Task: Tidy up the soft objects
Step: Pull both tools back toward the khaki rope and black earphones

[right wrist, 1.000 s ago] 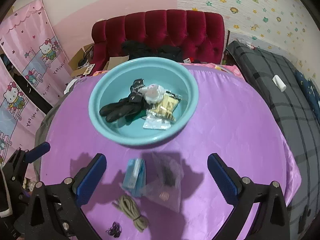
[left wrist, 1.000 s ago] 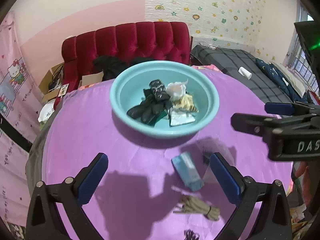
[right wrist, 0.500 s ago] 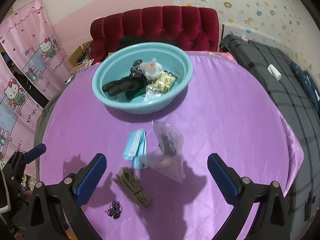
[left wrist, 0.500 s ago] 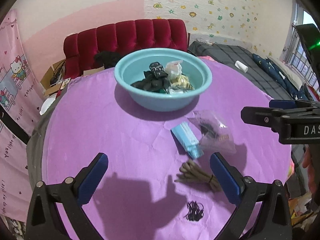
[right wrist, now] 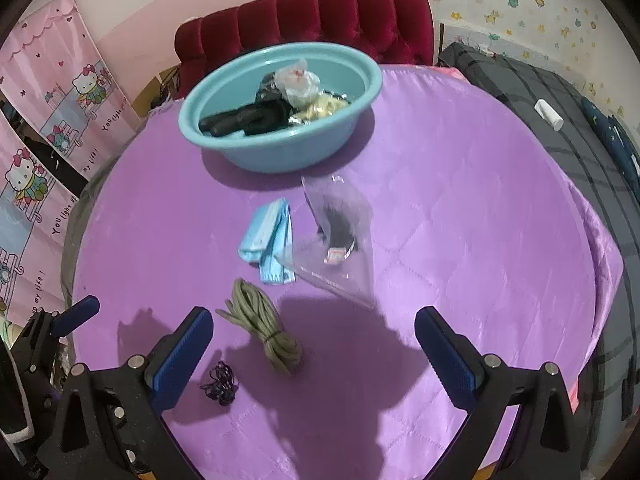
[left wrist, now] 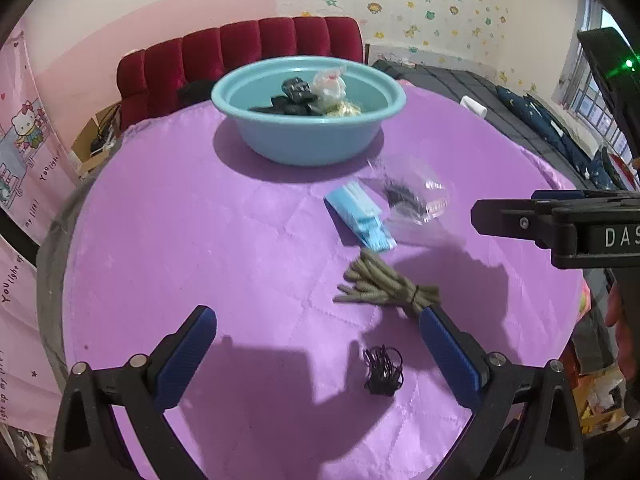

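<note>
A teal basin stands at the far side of the purple table and holds black gloves, a white plastic bag and yellowish packets. Nearer lie blue face masks, a clear plastic bag with a dark item, a coil of grey-green rope and a small black hair-tie bundle. My left gripper is open and empty above the near table. My right gripper is open and empty, also seen from the side in the left view.
The round table is covered with a purple cloth. A red tufted sofa stands behind it. A bed with dark plaid bedding lies to the right. Pink cartoon curtains hang on the left.
Both grippers have pulled back from the basin toward the near edge of the table and stayed open. The rope and hair-tie bundle have come fully into view.
</note>
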`<state>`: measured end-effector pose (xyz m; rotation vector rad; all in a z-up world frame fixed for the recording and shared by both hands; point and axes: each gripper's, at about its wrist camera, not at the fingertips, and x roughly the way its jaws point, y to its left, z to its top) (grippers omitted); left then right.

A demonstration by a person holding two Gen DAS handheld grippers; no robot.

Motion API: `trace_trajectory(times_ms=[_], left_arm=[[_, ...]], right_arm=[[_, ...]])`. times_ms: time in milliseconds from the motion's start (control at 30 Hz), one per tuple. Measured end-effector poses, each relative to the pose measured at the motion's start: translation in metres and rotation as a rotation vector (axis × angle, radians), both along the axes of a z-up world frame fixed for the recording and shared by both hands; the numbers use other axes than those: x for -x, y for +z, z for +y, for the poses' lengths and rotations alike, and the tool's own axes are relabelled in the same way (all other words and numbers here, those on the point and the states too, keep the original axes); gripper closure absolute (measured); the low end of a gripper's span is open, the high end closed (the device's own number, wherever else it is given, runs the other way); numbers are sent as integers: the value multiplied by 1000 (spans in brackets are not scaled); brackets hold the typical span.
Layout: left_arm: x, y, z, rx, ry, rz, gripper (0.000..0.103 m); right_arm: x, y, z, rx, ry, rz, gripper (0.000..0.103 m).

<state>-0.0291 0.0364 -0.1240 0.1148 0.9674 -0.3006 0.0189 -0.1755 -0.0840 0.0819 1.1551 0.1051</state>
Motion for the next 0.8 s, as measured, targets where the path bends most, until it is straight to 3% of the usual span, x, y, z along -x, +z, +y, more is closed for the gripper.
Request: trace_trajectory(times_ms=[800], left_arm=[[11,-61,-21,-12,-85,156,0]], right_arm=[[5,-40,-15,-2,-32,90,0]])
